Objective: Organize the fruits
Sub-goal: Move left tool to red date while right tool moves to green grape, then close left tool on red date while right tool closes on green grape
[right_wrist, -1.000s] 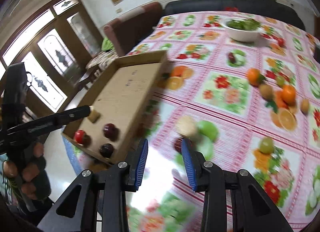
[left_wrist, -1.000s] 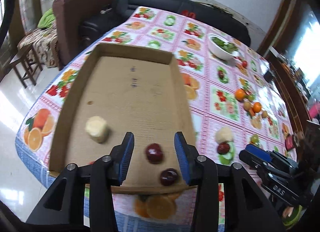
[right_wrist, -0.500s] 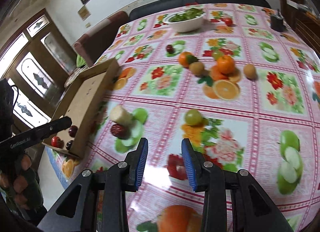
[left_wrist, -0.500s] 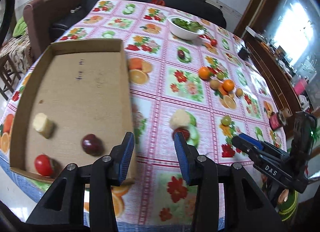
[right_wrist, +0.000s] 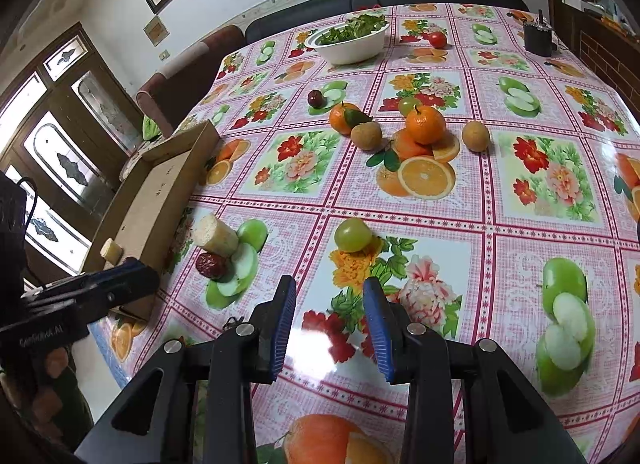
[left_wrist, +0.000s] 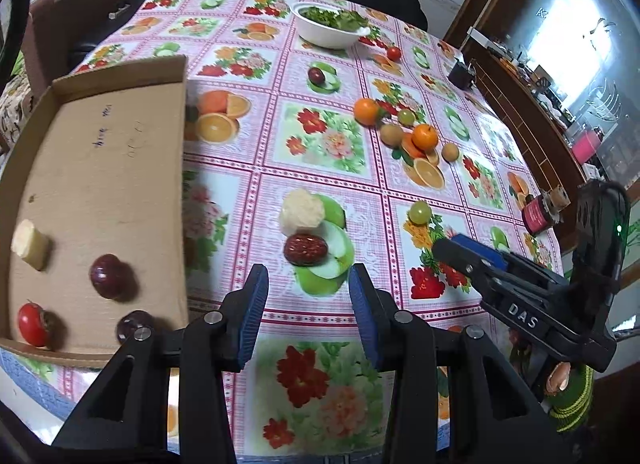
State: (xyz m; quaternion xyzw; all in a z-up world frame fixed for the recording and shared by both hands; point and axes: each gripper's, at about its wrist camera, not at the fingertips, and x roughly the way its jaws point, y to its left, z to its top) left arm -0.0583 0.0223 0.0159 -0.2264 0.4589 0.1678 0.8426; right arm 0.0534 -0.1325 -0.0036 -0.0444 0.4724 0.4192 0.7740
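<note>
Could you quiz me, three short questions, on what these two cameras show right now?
1. True or false: the cardboard tray holds no fruit yet.
2. What lies nearest ahead of the right gripper? A) orange B) green grape C) white bowl
3. Fill in: the wrinkled red date touches a pale chunk of ____.

Key
1. False: a tomato, two dark plums and a pale chunk lie inside.
2. B, the green grape.
3. Banana, apparently peeled.

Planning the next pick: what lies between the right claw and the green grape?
Nothing but bare printed tablecloth. In the right wrist view the right claw stands open, the green grape just ahead of it.
</note>
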